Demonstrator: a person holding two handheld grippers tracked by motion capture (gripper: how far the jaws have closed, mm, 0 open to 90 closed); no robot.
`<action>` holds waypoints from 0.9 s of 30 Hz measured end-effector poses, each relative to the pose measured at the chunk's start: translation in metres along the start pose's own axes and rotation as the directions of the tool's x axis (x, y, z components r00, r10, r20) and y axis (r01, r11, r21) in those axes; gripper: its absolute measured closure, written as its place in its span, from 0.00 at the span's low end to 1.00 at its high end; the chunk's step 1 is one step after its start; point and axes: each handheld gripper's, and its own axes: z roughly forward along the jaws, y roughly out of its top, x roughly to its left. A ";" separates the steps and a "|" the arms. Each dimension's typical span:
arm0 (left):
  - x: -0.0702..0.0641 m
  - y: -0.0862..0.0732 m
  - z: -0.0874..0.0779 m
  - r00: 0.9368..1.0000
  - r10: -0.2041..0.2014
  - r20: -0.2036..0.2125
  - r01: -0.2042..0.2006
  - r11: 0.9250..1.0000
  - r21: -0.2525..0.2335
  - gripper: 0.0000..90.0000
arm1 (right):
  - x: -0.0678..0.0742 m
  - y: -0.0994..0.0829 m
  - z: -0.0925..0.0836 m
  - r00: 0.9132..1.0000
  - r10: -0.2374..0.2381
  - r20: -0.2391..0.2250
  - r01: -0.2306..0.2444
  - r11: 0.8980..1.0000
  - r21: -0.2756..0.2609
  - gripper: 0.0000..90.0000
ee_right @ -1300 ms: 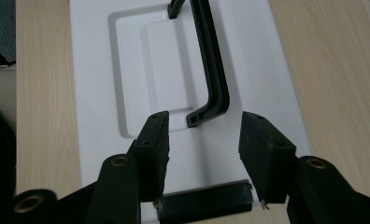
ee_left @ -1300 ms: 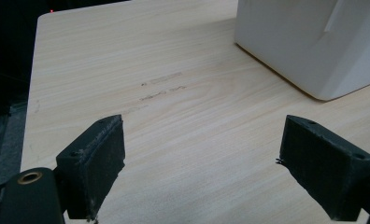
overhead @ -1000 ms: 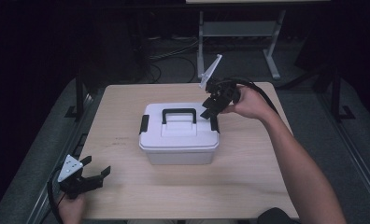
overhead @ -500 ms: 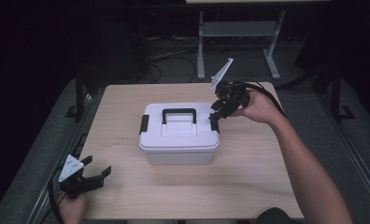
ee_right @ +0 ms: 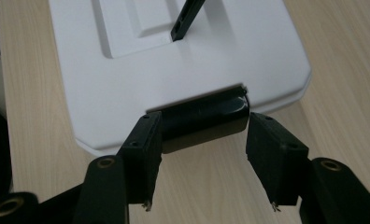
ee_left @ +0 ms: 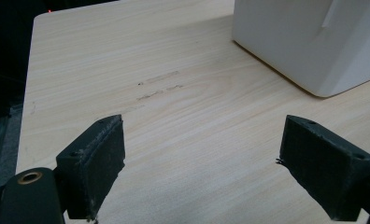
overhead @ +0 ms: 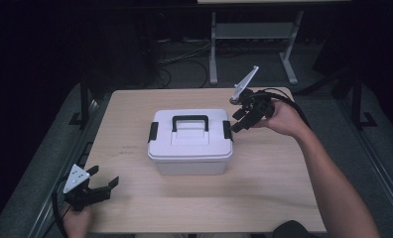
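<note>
Box point(overhead: 190, 144), white plastic, stands closed near the middle of the table point(overhead: 264, 198), its black handle point(overhead: 190, 119) lying flat on the lid. One black latch point(overhead: 228, 130) sits at the box's right end, a second latch point(overhead: 153, 132) at the left end; both lie against the box.

Right gripper point(overhead: 240, 120) is at the right end of the box, angled down toward the right latch. In the right gripper view the jaws straddle that latch point(ee_right: 204, 122): one jaw lies close along one end of it, the other stands just clear of the opposite end. The jaws have just been opening, with the latch between them, and do not clamp it. Whether the nearer jaw touches the latch cannot be told. The lid point(ee_right: 127, 84) lies beyond the latch.

Left gripper point(overhead: 101, 187) is low at the front left corner of the table, well apart from the box. Its jaws stand wide apart with nothing between them; in the left gripper view, bare table point(ee_left: 183, 112) shows between them and a corner of the box point(ee_left: 309, 42) lies farther off.
</note>
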 end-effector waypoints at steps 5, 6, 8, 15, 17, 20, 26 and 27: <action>0.000 0.000 0.000 1.000 0.002 0.000 -0.002 1.000 0.002 0.15 | 0.000 -0.008 -0.001 1.000 0.022 0.000 -0.022 1.000 -0.007 0.49; 0.000 0.000 0.000 1.000 0.001 -0.001 -0.001 1.000 0.002 0.15 | -0.001 -0.010 -0.002 1.000 0.024 0.000 -0.024 1.000 -0.009 0.49; 0.000 0.000 0.000 1.000 0.000 0.000 0.000 1.000 0.001 0.15 | -0.001 -0.014 -0.002 1.000 0.030 0.001 -0.030 0.999 -0.013 0.48; 0.000 0.000 0.000 1.000 0.004 -0.001 -0.004 1.000 0.006 0.15 | -0.002 -0.025 0.000 0.999 0.051 0.010 -0.051 0.999 -0.018 0.45; 0.000 0.000 0.000 1.000 0.005 -0.002 -0.005 1.000 0.007 0.15 | -0.002 -0.028 0.000 0.998 0.059 0.007 -0.059 0.998 -0.017 0.44; 0.000 0.000 0.000 1.000 0.004 -0.003 -0.004 1.000 0.005 0.15 | -0.003 -0.032 0.001 0.998 0.067 0.005 -0.067 0.998 -0.021 0.44; 0.001 0.000 0.000 1.000 0.003 -0.004 -0.003 1.000 0.001 0.15 | -0.003 -0.044 0.001 0.996 0.090 0.003 -0.090 0.996 -0.025 0.42; 0.001 0.000 0.000 1.000 0.004 -0.005 -0.004 1.000 0.001 0.15 | -0.003 -0.047 0.001 0.996 0.093 0.007 -0.093 0.995 -0.024 0.42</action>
